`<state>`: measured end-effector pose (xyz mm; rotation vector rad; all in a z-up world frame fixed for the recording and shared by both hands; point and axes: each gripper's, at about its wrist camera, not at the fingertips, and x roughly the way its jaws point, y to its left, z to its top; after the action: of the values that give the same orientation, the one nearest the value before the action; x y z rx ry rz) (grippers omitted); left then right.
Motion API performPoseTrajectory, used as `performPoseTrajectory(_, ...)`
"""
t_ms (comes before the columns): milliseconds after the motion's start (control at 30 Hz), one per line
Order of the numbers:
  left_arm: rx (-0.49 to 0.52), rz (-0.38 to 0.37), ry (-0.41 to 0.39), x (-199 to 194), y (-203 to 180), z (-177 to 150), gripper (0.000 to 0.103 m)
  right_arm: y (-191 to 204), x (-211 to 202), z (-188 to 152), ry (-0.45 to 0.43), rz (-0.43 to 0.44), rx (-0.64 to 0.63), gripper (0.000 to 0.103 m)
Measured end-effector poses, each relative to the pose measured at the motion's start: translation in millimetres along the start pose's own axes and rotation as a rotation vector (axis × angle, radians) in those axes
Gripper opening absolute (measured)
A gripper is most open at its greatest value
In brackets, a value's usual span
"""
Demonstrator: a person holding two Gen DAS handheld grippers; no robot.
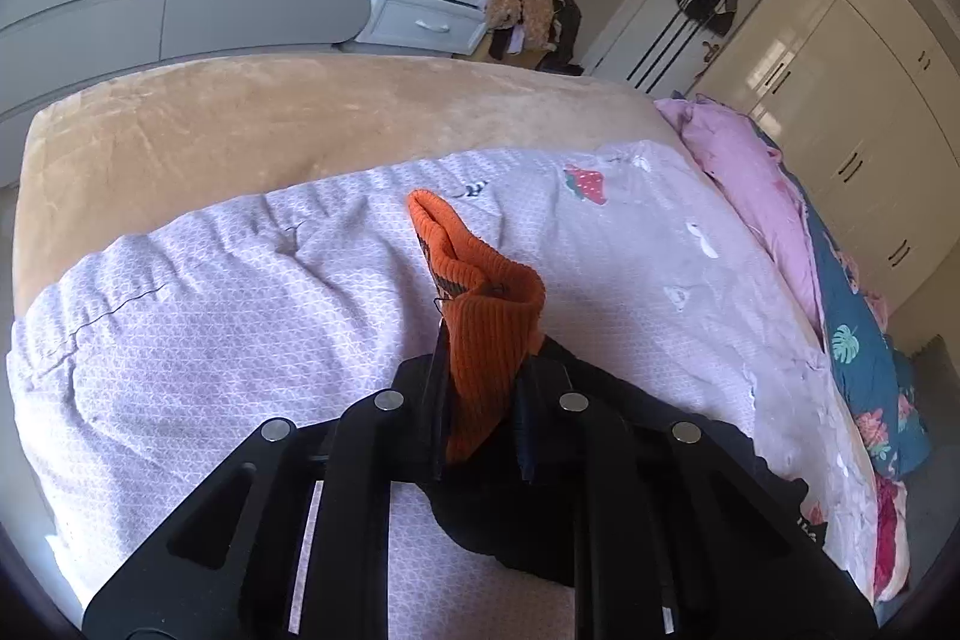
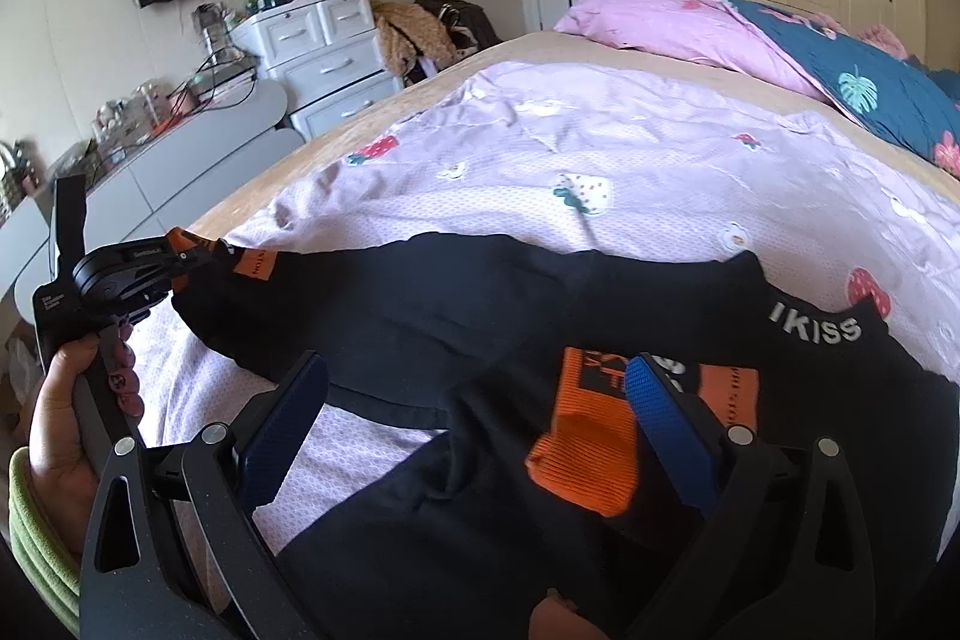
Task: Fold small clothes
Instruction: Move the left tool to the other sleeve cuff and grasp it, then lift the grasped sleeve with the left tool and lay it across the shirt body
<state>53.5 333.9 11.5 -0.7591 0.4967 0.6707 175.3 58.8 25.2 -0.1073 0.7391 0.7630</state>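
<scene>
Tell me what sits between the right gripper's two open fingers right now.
In the right wrist view, the right gripper stands open over the black garment; its orange cuff lies between the fingers, beside the blue pad.

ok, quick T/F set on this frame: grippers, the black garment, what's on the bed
1. The left gripper is shut on an orange cuff. True.
2. The right gripper is clamped on the other cuff. False: its jaws stand wide open over the black garment, and the second orange cuff lies between them, ungripped.
3. The garment lies on a lilac quilt with strawberry prints. True.
4. The garment is already folded into a neat square. False: it is spread out and rumpled.
5. White lettering shows on the black fabric. True: near the far edge in the right wrist view.
</scene>
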Motion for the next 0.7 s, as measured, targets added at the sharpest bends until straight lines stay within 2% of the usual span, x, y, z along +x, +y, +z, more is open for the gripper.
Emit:
performPoseTrajectory(233,0.087,-0.095,-0.033,-13.6,-41.0,-1.2,0.008,-37.2,-31.4,-19.0,-0.022,-0.045,0.121,0.098)
performPoseTrajectory(333,0.12,-0.132,-0.033,-17.3,-56.9,-7.1,0.008,-58.2,-46.9,-28.0,-0.016,-0.13,0.187,0.098)
performPoseTrajectory(400,0.144,-0.162,-0.033,-20.6,-69.0,-11.5,0.008,-71.2,-55.2,-32.2,-0.016,-0.156,0.222,0.098)
performPoseTrajectory(700,0.237,-0.252,-0.028,-35.5,-106.8,-26.2,0.007,-101.5,-82.1,-37.6,-0.05,-0.208,0.289,0.098)
